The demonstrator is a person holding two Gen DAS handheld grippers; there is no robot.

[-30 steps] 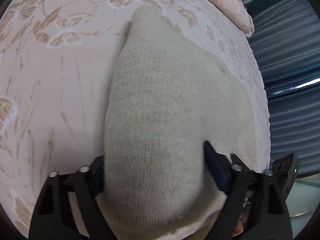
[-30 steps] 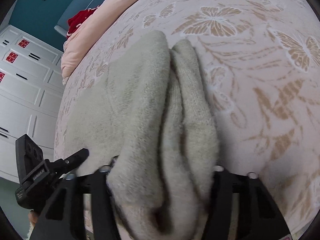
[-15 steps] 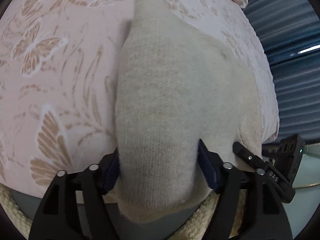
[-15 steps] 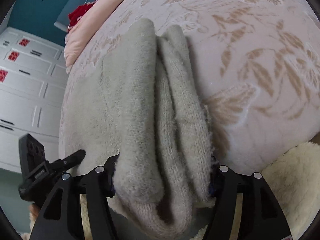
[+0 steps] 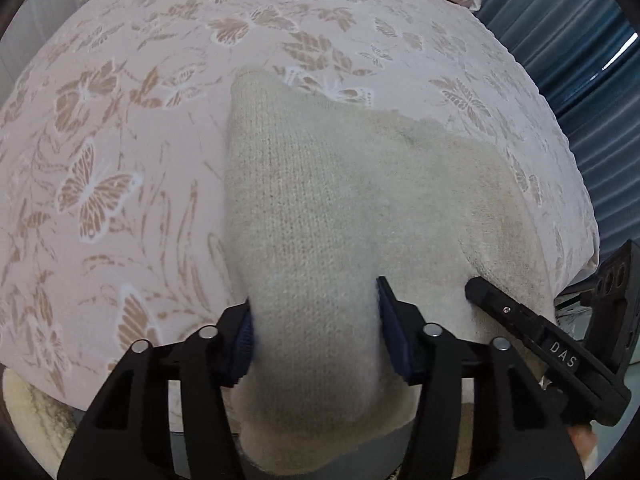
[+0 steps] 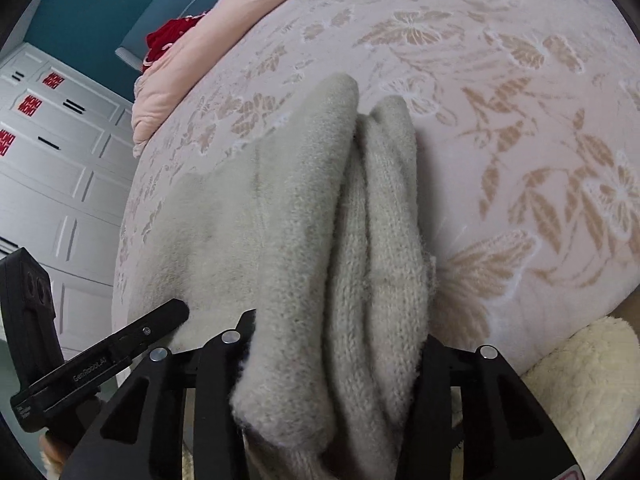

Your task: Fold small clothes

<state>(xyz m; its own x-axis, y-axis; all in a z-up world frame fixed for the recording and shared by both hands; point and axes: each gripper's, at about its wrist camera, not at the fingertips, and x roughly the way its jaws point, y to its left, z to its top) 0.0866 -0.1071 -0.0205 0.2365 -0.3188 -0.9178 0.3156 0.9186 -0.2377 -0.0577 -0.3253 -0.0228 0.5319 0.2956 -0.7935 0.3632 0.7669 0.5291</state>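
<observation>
Closest to the left camera, the left gripper squeezes one end of a cream knit garment. Its two black fingers with blue pads press the wool from both sides, and a fat lump of knit bulges out between them. Just to the right of it, the tip of the right gripper pokes in beside the cloth.

In the right camera, the right gripper pinches the other end of the cream knit garment. Here the wool is bunched into thick, soft folds that stand side by side between the black fingers. The left gripper shows low on the left, its tip touching the edge of the cloth.

Past the grippers, the garment lies on a bed with a pink bedspread that has brown butterflies and leaves on it. The cloth spreads flat in the middle and gets narrow at its far end.

Low on the right of the right camera there is a fluffy cream rug beside the bed.

Farther back, a pink quilt lies rolled along the bed's far edge, with something red on it. Behind that are white cupboard doors and a teal wall. In the left camera, blue curtains hang far off on the right.
</observation>
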